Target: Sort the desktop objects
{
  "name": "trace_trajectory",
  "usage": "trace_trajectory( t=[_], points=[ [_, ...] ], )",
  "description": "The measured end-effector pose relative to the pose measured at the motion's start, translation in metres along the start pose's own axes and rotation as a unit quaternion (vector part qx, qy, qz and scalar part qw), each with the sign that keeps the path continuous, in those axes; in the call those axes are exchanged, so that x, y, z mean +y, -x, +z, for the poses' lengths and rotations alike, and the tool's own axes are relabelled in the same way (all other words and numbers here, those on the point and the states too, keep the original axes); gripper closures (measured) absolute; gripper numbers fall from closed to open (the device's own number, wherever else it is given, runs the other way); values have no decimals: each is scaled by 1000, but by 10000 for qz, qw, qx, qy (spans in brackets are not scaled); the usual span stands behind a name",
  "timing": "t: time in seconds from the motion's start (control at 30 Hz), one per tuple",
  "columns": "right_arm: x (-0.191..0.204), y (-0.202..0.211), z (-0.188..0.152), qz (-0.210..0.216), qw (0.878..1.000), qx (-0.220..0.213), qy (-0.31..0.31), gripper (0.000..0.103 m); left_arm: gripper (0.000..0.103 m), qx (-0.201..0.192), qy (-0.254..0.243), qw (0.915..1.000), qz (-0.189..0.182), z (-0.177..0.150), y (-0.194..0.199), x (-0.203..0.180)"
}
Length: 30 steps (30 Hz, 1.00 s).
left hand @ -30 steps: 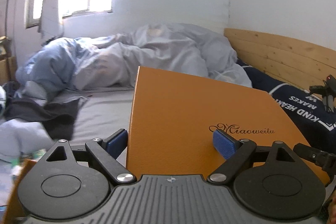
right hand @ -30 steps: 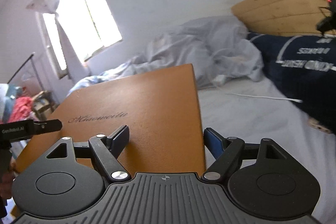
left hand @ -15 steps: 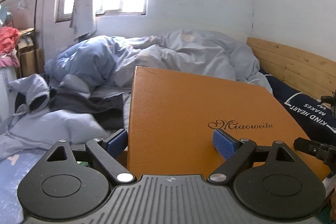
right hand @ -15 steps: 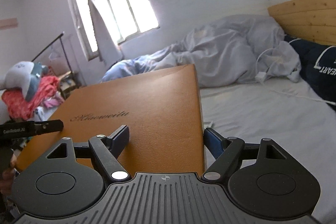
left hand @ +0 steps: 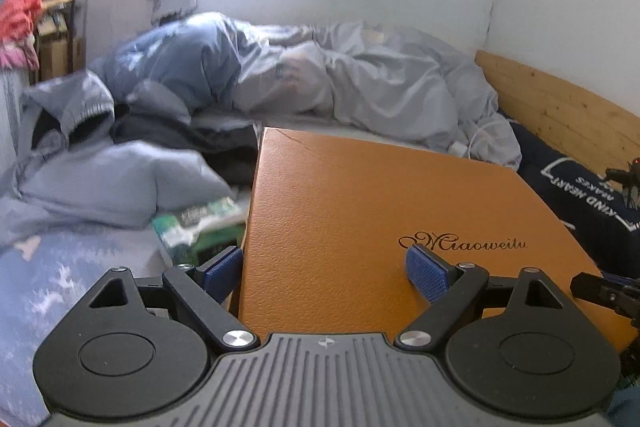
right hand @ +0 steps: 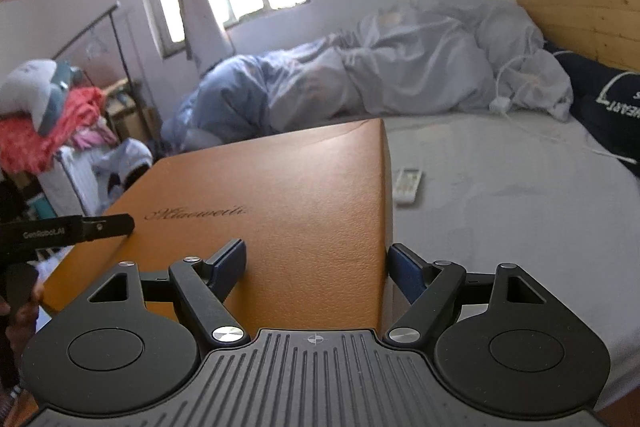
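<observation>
A large orange box with the script word "Miaoweitu" on its lid is held up between both grippers above a bed. My left gripper is shut on the box's left near corner, one blue pad on the lid and one down the side. My right gripper is shut on the right near corner of the same box in the same way. Each gripper shows at the edge of the other's view.
Under the box is a bed with a crumpled grey-blue duvet, a green packet, a white remote, a charger cable and a navy pillow. A clothes rack with laundry stands on the left.
Both grippers have carried the box leftward, over the bed. The window and clothes rack have slid into view, and the headboard has moved right. The grip on the box is unchanged.
</observation>
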State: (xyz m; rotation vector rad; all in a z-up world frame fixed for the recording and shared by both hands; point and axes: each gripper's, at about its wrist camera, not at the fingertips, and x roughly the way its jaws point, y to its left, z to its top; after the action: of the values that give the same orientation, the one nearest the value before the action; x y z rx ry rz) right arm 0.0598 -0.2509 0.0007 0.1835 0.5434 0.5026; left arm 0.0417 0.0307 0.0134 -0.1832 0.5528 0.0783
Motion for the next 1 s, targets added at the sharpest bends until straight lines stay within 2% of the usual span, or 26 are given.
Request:
trace_trajectory(
  t=[0.13,0.3,0.57,1.0],
  points=[
    [17,-4,-15,-130,9998,172,44,23,11,181,45,9998,-80,-11,-16,12],
    [31,-9,-28,-243,9993,267,118,23,12,226,86,9996,-132,-16,-28,22],
    [29,-27,-29,-253,9990,355,5,23,12,125,15,9999,-36,-20,-29,28],
    [23,-45,-32,-350,9981,500,-108,21,12,438,-1,9990,-29,-25,-44,33]
  ],
)
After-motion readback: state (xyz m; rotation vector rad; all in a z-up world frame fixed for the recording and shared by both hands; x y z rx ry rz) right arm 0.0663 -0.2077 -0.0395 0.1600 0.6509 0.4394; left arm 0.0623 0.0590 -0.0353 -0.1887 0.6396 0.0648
